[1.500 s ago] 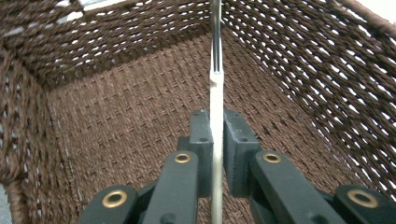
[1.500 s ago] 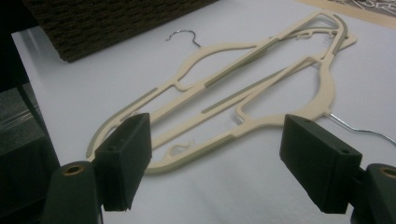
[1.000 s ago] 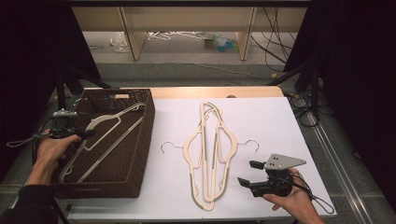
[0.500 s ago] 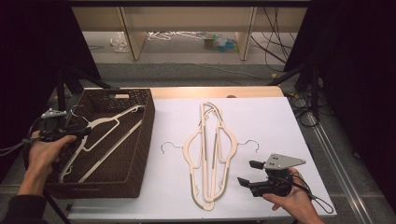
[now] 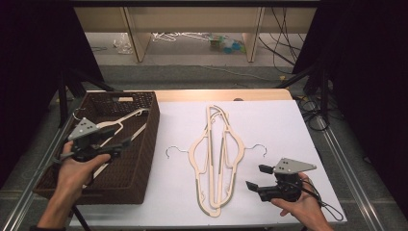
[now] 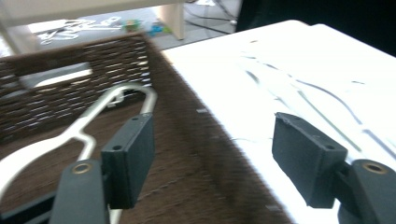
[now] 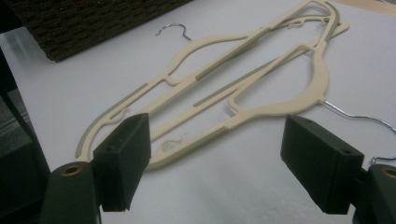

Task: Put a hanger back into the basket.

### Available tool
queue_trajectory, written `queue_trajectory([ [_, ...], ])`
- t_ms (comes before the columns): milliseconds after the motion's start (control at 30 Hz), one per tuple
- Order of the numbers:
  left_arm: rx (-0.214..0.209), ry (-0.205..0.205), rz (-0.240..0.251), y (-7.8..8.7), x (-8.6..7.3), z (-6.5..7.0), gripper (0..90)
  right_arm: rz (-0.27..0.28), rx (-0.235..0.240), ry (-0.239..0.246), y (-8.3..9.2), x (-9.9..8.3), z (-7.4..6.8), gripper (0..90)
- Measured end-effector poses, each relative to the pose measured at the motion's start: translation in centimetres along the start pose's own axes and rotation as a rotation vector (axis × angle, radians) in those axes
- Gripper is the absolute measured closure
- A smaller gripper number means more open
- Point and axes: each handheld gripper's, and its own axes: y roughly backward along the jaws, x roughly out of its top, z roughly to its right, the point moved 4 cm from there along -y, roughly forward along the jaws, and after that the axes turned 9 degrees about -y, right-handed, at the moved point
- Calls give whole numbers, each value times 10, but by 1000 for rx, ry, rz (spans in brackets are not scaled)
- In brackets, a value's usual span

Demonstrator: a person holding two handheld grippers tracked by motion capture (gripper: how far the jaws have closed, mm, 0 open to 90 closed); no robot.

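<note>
From the high view, I saw my left tongs [image 5: 126, 143] over the brown wicker basket [image 5: 144, 144], near its right wall, with the white hanger [image 5: 126, 117] lying inside on the basket floor. A second before, those tongs had sat farther back toward the basket's left edge, down at the hanger; now my hand had come toward me and to the right, clear of the hanger. Their jaws had just been opening and stood wide with nothing between them. My right tongs [image 5: 256, 177] rested in the same place as before on the white counter [image 5: 288, 125], just right of the two cream hangers [image 5: 216, 159], which lay nested together with their wire hooks pointing out to either side. Those hangers had not shifted.

In the left gripper view, the left tongs [image 6: 212, 154] were spread wide over the basket wall [image 6: 187, 140], empty, and the white hanger [image 6: 93, 116] lay beyond the left jaw, apart from it. The picture was blurred.

In the right gripper view, the right tongs [image 7: 215, 158] stood wide and empty, low over the counter [image 7: 224, 196], with the cream hangers [image 7: 243, 79] just ahead of the jaws and one hanger's toothed end near the left jaw.
</note>
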Motion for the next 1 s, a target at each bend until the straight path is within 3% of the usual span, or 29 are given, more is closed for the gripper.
queue_trajectory([
  [33,0,0,0,0,0,0,293,0,0,0,0,0,0,251],
  [167,-32,-37,26,-2,6,25,289,19,0,-11,1,0,2,244],
  [233,-72,-70,40,-4,10,42,276,27,-15,-24,3,-1,4,223],
  [267,-72,-70,40,-4,10,42,271,27,-15,-24,3,-1,4,223],
  [333,-133,-91,65,-10,11,65,253,27,-23,-39,3,-2,6,214],
  [467,-174,-115,78,-17,7,91,214,32,-29,-39,3,-3,5,204],
  [567,-191,-166,74,-22,2,108,201,28,-24,-30,2,-3,5,204],
  [600,-191,-166,74,-22,2,108,197,28,-26,-32,2,-3,5,204],
  [633,-209,-180,74,-26,-3,117,182,34,-31,-31,2,-2,4,204],
  [733,-233,-150,82,-30,-12,128,178,41,-26,-31,1,-2,3,204],
  [867,-240,-176,83,-33,-21,134,180,31,-25,-34,2,-2,2,205],
  [1000,-242,-161,85,-37,-36,137,176,34,-27,-37,1,-2,1,205],
])
